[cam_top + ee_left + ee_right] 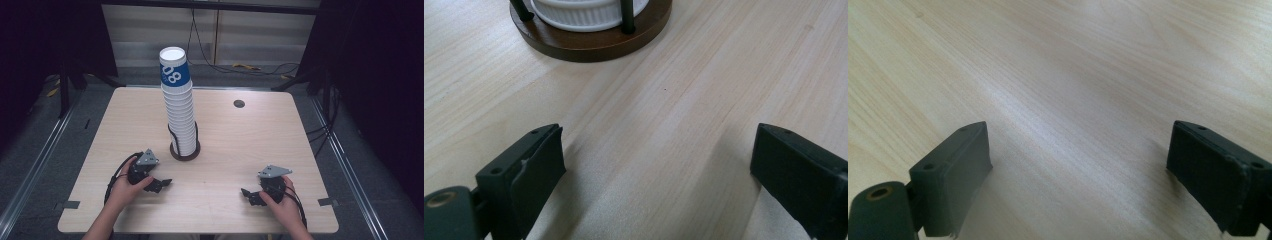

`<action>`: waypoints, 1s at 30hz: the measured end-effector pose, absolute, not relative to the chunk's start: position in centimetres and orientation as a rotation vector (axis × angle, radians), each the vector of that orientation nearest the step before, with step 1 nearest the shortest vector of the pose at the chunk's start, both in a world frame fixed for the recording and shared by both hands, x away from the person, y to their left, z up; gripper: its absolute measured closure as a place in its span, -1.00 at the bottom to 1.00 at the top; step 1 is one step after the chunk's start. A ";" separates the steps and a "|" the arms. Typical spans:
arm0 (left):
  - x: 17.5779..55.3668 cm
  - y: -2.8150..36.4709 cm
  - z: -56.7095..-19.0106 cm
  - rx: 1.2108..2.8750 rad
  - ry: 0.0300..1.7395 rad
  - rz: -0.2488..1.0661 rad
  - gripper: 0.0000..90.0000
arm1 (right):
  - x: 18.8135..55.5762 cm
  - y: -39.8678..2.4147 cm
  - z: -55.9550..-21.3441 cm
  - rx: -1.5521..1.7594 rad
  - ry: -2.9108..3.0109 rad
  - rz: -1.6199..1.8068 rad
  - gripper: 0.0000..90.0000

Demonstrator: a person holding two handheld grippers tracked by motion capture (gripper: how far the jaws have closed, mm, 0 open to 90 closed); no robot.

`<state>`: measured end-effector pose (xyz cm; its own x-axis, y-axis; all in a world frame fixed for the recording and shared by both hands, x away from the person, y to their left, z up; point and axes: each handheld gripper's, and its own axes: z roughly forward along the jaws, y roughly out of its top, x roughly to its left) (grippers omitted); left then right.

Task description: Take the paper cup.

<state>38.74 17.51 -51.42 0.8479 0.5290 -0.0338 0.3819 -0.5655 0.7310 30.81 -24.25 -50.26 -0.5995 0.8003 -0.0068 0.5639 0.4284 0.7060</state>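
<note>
1. Jaws of our left gripper (656,165) stand wide apart with nothing but bare wood between them; it grips nothing.
2. We see the same gripper in the high view (159,184), low over the table (240,145), held in our left hand (127,186), its jaws pointing toward the table's middle.
3. Jaws of our right gripper (1078,165) are spread just as wide, with bare wood grain between them and nothing held.
4. In the high view that gripper (250,196) sits near the table's front right, in our right hand (285,202), jaws pointing left toward the other gripper.
5. We keep the two grippers well apart, each with a grey plate on top and a black cable trailing back along the hand.
6. Beyond the left gripper stands the cup stack (179,107), a tall column of white paper cups near the table's middle, leaning slightly left at the top.
7. We note that the top cup (174,67) wears a blue band with white figures.
8. Below, the stack sits in a round dark base (185,154) with thin black posts; the left gripper view shows that base (589,47) close ahead, the lowest cup rim (584,12) between two posts.
9. We see a small dark disc (239,104) set in the table far right of the stack.
</note>
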 end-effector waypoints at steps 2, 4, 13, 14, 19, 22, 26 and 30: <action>38.7 17.5 -51.4 2.238 0.658 0.241 -0.85 | 30.8 -24.3 -50.3 1.169 2.345 0.965 -0.79; 38.7 17.5 -51.4 2.230 0.668 0.238 -0.85 | 30.8 -24.2 -50.3 1.171 2.345 0.966 -0.79; 38.5 17.9 -50.7 2.265 0.696 0.213 -0.61 | 30.7 -24.2 -50.2 1.171 2.344 0.977 -0.71; 38.6 18.0 -50.7 2.263 0.698 0.187 -0.64 | 30.8 -24.2 -50.0 1.180 2.355 0.964 -0.70; 38.5 18.2 -49.8 2.273 0.675 0.147 -0.64 | 31.7 -23.8 -48.4 1.169 2.368 0.995 -0.68; 38.6 18.3 -48.8 2.250 0.680 0.152 -0.65 | 32.4 -23.1 -47.1 1.180 2.360 1.073 -0.68; 39.0 18.5 -47.3 2.202 0.721 0.159 -0.65 | 33.6 -21.7 -44.8 1.117 2.363 1.099 -0.68; 39.2 18.5 -46.4 2.163 0.728 0.158 -0.65 | 34.5 -20.7 -43.0 1.099 2.357 1.143 -0.68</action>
